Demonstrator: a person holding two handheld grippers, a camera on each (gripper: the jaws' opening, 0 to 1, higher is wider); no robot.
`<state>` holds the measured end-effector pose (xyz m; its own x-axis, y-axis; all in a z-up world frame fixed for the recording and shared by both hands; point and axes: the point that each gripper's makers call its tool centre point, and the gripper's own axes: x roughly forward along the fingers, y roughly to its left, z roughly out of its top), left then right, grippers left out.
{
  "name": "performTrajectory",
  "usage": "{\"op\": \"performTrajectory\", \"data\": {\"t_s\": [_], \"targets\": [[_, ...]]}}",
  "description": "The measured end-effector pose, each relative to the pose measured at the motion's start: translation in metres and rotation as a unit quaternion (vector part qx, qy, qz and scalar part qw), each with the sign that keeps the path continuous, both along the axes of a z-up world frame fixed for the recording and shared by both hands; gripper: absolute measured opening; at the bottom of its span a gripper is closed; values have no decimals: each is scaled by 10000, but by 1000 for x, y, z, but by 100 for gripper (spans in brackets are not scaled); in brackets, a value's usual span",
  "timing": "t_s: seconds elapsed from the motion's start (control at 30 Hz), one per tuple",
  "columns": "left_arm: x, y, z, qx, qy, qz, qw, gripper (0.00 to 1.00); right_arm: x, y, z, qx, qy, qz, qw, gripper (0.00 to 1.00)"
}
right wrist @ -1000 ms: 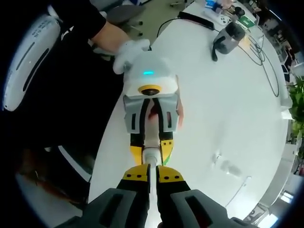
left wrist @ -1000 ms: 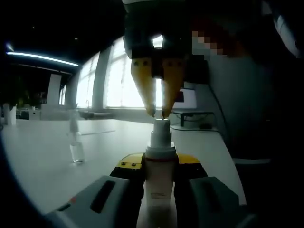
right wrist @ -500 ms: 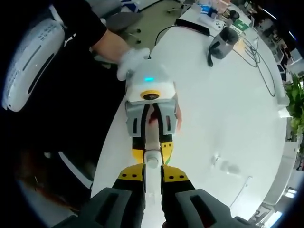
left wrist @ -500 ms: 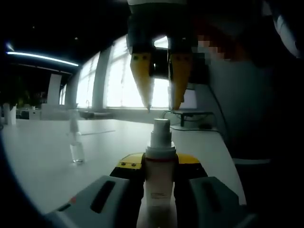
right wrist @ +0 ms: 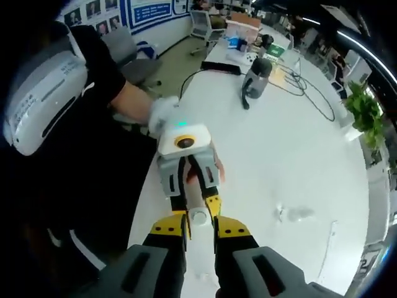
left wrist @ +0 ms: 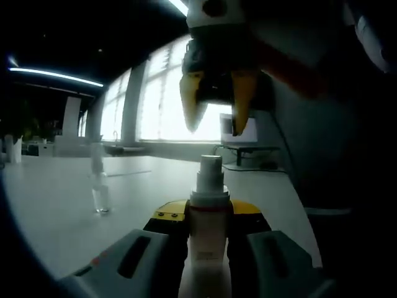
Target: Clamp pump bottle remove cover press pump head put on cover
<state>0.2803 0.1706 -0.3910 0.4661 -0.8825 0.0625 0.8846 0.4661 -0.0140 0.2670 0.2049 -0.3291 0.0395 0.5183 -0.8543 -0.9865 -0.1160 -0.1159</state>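
White desk (right wrist: pixel 298 155), office bkgd. Left claw (left wrist: pixel 208 214): clamped on pump bottle (left wrist: pixel 208 230), upright. Right claw (left wrist: pixel 214 118): open, empty, above pump head (left wrist: pixel 209 167). Clear cover (left wrist: pixel 99 192) standing apart on desk.

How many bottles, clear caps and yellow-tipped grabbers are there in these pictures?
Pump bottle: 1
Clear cap standing on the table: 1
Grabbers: 2, the left gripper clamping the bottle, the right gripper open above it
Total: 4

The white pump bottle (left wrist: pixel 208 233) stands upright, its pump head (left wrist: pixel 209 169) uncovered on top. The clear cover (left wrist: pixel 99 186) stands upright on the white surface (left wrist: pixel 56 205), well apart.
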Motion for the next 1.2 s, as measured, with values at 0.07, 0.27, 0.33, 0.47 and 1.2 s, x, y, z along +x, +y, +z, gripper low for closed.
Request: {"op": "performTrajectory", "data": {"t_s": [0.07,0.27,0.33,0.47,1.2], "targets": [[-1,-1,0,3,-3,0,10000,14,4,-3,3,260,-99,-211,9994,14],[-1,-1,1,10,-11,4,10000,14,11,-19,13,1139,-300,-804,9898,17],[-1,-2,1,12,-16,6,10000,14,13,-22,17,1436,-350,-1007,9839,17],[0,-2,0,4,1,0,10000,14,16,-30,19,2039,-498,-1443,9670,17],[0,-3,1,-2,4,-7,10000,14,23,-85,20,3826,-1114,-3464,8492,21]]}}
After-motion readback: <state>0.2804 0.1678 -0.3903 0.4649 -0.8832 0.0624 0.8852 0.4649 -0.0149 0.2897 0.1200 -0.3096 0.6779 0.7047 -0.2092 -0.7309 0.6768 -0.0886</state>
